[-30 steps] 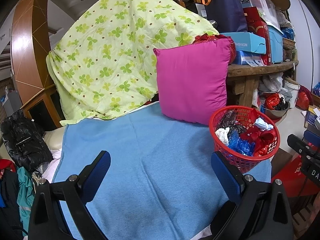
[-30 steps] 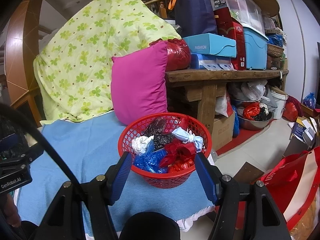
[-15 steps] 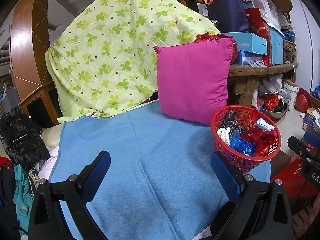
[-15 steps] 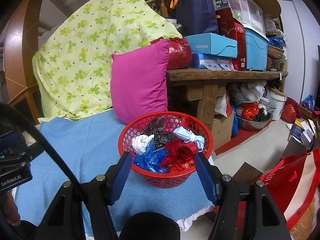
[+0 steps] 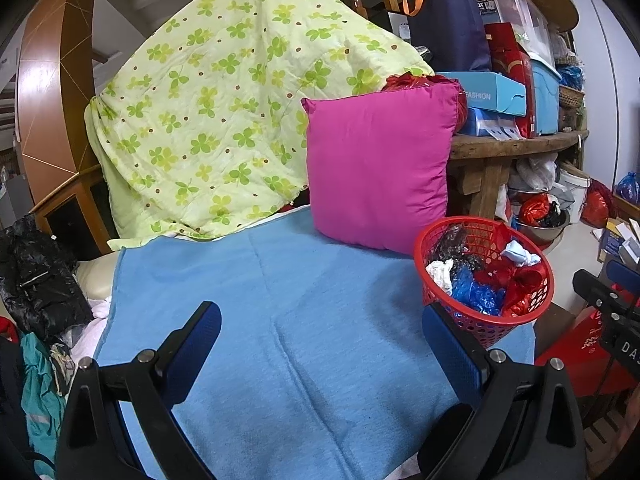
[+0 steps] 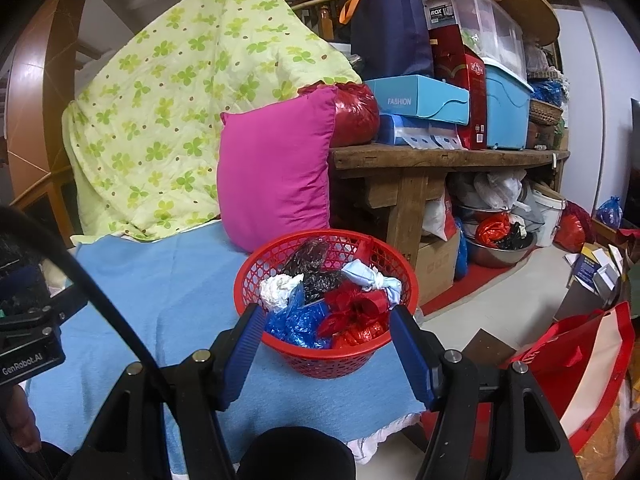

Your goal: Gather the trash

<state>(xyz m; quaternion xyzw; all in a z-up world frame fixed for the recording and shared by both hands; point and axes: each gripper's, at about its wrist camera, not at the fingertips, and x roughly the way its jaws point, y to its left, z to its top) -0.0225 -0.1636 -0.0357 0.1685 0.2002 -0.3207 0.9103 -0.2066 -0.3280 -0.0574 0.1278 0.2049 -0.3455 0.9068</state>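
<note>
Now, left tongs (image 5: pixel 320 344): wide apart, empty, level over blue blanket (image 5: pixel 280 320).
Right tongs (image 6: pixel 328 344): wide, flanking upright red basket (image 6: pixel 326 356) of trash.

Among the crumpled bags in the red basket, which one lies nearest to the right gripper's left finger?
The blue plastic bag, at the front left of the red basket. The white bag, black bag and red bag lie farther back or right.

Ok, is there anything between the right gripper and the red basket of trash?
Nothing visible. The right gripper is open and empty, and the red basket sits directly ahead between its two fingers on the blue blanket. The pink pillow stands behind the basket, out of the way.
</note>
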